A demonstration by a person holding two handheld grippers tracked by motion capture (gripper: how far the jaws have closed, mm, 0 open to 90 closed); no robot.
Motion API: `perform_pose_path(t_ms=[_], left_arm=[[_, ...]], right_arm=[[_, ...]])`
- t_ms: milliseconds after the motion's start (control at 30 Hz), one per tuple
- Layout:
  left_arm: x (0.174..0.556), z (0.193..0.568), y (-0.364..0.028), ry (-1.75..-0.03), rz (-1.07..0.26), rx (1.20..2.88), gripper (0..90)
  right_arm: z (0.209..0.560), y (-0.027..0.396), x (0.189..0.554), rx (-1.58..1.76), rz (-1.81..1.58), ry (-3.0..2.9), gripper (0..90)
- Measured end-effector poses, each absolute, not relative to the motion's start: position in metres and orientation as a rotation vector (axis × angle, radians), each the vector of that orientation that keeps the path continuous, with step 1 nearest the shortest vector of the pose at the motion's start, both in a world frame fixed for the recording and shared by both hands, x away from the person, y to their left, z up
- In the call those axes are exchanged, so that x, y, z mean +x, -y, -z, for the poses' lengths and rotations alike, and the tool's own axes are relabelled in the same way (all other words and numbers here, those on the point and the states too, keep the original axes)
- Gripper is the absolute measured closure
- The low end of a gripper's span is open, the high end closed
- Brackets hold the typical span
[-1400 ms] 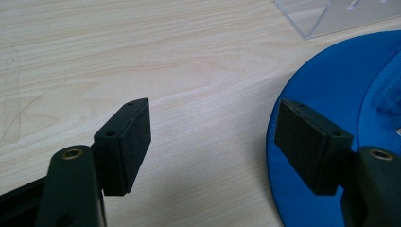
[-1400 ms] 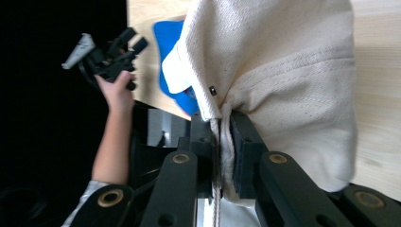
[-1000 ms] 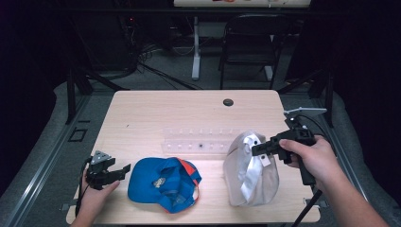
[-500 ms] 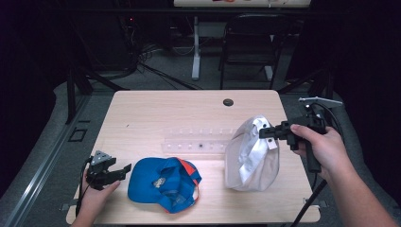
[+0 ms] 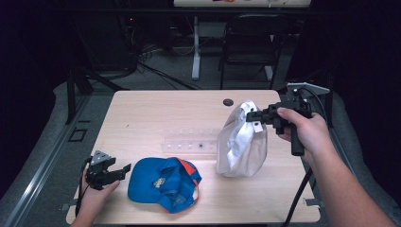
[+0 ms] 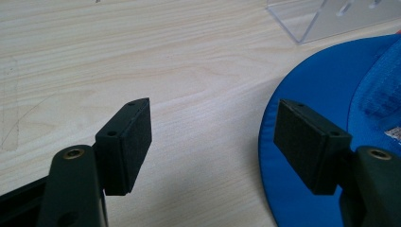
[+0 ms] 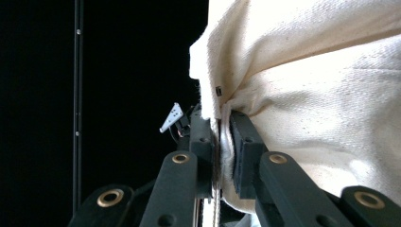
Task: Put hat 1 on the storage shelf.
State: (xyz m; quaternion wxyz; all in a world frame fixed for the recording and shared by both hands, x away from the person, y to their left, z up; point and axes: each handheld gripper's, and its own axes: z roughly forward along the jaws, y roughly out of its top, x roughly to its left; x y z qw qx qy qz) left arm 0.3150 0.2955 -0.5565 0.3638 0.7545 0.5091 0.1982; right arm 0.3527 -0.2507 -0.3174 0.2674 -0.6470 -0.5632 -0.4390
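Right gripper (image 5: 255, 117) at 3 o'clock, fingers clamped on edge of off-white fabric cap (image 5: 241, 144), lifting it partly off pale wooden surface (image 5: 156, 113). Left gripper (image 5: 118, 171) at 8 o'clock, fingers apart, empty, just beside blue cloth cap with orange trim (image 5: 163, 182). Likely mid-lift step; next probably calls for carrying white cap clear without snagging clear plastic rack (image 5: 189, 142).

The light wooden desk (image 5: 156, 113) carries a blue cap (image 5: 163, 183) with orange trim near its front edge, a clear acrylic rack (image 5: 189, 142) at its middle, and a white cloth bag (image 5: 241, 151) standing right of the rack.
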Motion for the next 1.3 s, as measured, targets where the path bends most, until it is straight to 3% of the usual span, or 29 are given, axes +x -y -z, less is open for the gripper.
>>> perform_pose_path(t_ms=[533, 1300], left_arm=[[0.314, 0.553, -0.297, -1.306, -0.495, 1.935, 29.2], [0.311, 0.548, -0.295, -1.259, -0.551, 1.928, 28.5]], right_arm=[[0.294, 0.216, 0.381, -1.704, 1.225, 1.522, 81.4], [0.297, 0.155, 0.428, -1.701, 1.187, 1.541, 81.4]])
